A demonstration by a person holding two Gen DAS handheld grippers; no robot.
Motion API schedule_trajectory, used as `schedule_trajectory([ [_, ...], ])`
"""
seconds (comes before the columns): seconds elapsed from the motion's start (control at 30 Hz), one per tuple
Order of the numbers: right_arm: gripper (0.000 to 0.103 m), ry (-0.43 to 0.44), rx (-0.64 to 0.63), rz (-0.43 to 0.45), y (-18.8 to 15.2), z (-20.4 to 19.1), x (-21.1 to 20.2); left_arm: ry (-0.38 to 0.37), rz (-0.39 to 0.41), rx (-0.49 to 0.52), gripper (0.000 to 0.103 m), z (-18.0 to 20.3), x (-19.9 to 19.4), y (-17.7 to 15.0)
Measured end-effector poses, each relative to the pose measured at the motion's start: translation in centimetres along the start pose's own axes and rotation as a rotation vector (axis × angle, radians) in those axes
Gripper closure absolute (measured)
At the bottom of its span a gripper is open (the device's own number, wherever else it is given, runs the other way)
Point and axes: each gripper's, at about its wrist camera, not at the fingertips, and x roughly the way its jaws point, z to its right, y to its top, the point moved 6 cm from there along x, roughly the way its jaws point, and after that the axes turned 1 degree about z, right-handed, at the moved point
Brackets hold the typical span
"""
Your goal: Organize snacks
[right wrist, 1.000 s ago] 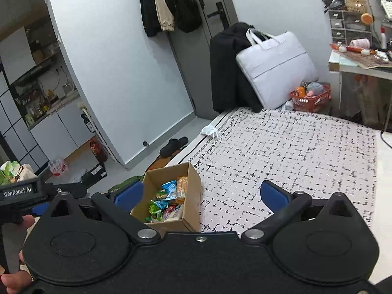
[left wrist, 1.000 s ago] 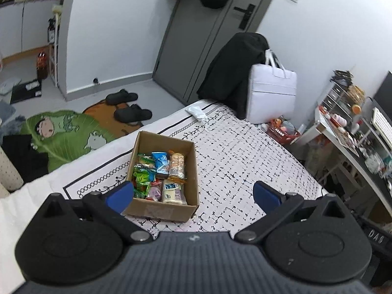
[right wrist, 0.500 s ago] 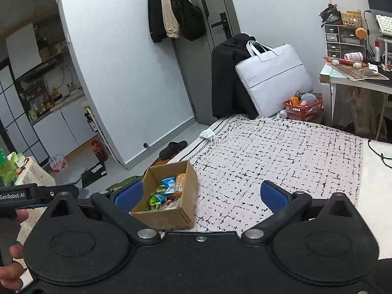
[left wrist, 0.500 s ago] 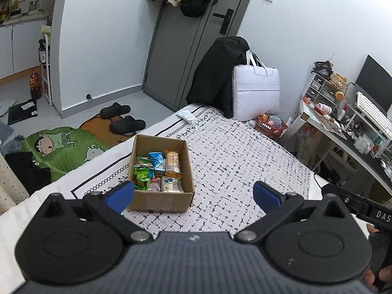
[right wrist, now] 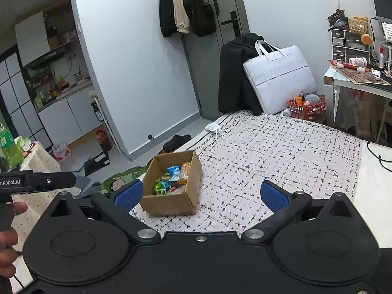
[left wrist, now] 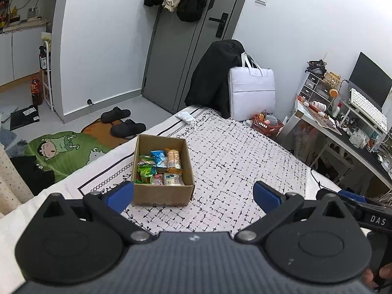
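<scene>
One open cardboard box (left wrist: 162,191) sits on the patterned bedspread (left wrist: 235,161), ahead of both grippers and nearer their left fingers. Its long axis runs away from the grippers toward the foot of the bed; its open top faces up. Inside lie the snack packets (left wrist: 159,166): at least two green, one blue, one orange-brown roll standing lengthwise along the box, and one pale packet at the near end. Exact total cannot be counted.

Left gripper (left wrist: 193,196): blue pads wide apart, nothing between them, held above the bedspread, left pad overlapping the box's near-left corner in view. Right gripper (right wrist: 201,194): pads likewise spread, empty, box just right of its left pad.

Beyond the box: one white face mask (left wrist: 187,117), one white bag (left wrist: 251,95), one red basket (left wrist: 267,126), two black slippers (left wrist: 122,122).
</scene>
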Motion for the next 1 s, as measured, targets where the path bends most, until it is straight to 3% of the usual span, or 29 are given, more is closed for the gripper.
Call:
schedule_trajectory([
  [1.0,0.0,0.017,-0.035,-0.023,-0.8,-1.1,-0.7,0.037,0.005,0.039,0.0,-1.0,-1.1,-1.2],
])
